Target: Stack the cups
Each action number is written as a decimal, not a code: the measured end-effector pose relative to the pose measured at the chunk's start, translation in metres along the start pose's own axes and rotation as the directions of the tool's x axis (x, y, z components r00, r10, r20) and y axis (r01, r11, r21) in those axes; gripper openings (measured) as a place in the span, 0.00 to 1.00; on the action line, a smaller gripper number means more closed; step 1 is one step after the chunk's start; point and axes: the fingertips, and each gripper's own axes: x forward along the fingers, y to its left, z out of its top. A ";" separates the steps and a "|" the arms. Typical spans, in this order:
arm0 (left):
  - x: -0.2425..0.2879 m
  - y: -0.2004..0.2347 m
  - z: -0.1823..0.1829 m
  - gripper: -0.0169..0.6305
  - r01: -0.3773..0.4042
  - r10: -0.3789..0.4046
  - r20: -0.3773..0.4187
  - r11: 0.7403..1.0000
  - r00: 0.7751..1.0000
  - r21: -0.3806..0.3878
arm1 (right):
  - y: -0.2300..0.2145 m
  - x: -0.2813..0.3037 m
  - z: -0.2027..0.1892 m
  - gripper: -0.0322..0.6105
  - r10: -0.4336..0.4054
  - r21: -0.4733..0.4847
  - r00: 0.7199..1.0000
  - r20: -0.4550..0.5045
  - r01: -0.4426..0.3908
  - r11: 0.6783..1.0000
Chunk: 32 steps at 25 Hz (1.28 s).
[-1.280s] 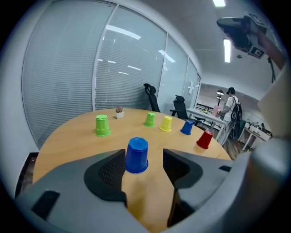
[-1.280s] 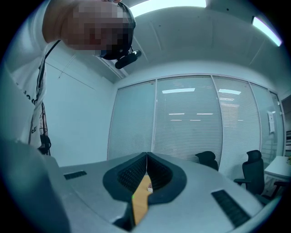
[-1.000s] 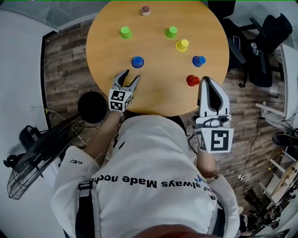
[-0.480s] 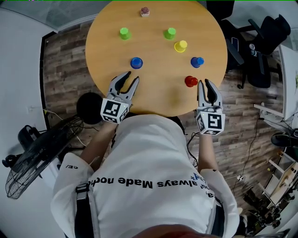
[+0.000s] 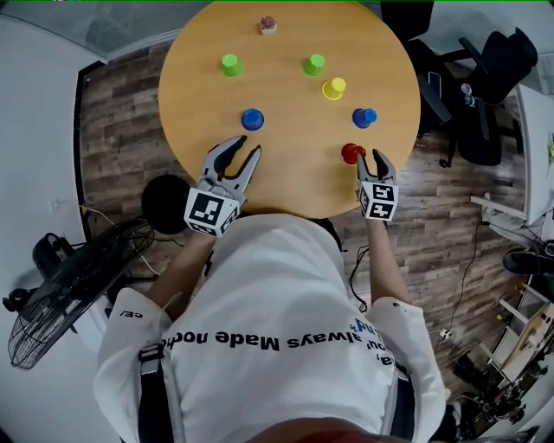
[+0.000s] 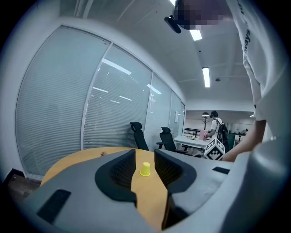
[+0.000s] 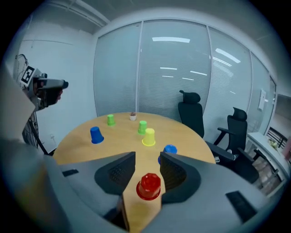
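Observation:
Several upside-down cups stand apart on the round wooden table point(image 5: 294, 186): two green point(image 5: 230, 64) point(image 5: 314, 64), a yellow one point(image 5: 333, 87), two blue point(image 5: 253, 118) point(image 5: 364, 117) and a red cup point(image 5: 351, 153) near the front edge. My right gripper point(image 5: 372, 162) is low at that edge. Its jaws have just been opening, and the red cup point(image 7: 150, 186) stands between them, untouched by the pads. My left gripper point(image 5: 241, 149) hovers in front of the left blue cup. Its jaws have just been closing partway with nothing between them; far ahead, the yellow cup point(image 6: 145, 169) shows through the gap.
A small potted thing point(image 5: 268, 24) sits at the table's far edge. Black office chairs point(image 5: 493, 52) stand to the right, a floor fan point(image 5: 61, 294) and a black round stool point(image 5: 166, 199) to the left. A person stands at a far desk point(image 6: 213, 125).
My right gripper dropped from up near my chest to the table edge and opened around the red cup. My left gripper rose a little and its jaws narrowed.

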 end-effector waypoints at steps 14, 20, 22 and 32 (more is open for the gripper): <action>-0.012 0.003 0.009 0.25 -0.025 0.025 0.005 1.000 1.000 0.001 | -0.007 0.059 -0.083 0.45 0.030 0.107 0.980 -0.195 -0.009 0.994; -0.020 0.007 0.008 0.25 -0.041 0.041 0.008 0.999 0.999 -0.005 | 0.002 0.063 -0.068 0.41 0.030 0.071 0.984 -0.177 -0.017 0.997; -0.024 0.009 0.008 0.25 -0.057 0.057 0.007 0.998 0.998 -0.008 | 0.015 0.068 -0.049 0.41 0.058 0.044 0.987 -0.149 -0.052 0.998; -0.050 0.026 0.010 0.25 -0.146 0.147 0.014 0.989 0.989 -0.023 | 0.114 0.120 0.036 0.41 0.243 -0.109 0.966 -0.086 -0.251 0.962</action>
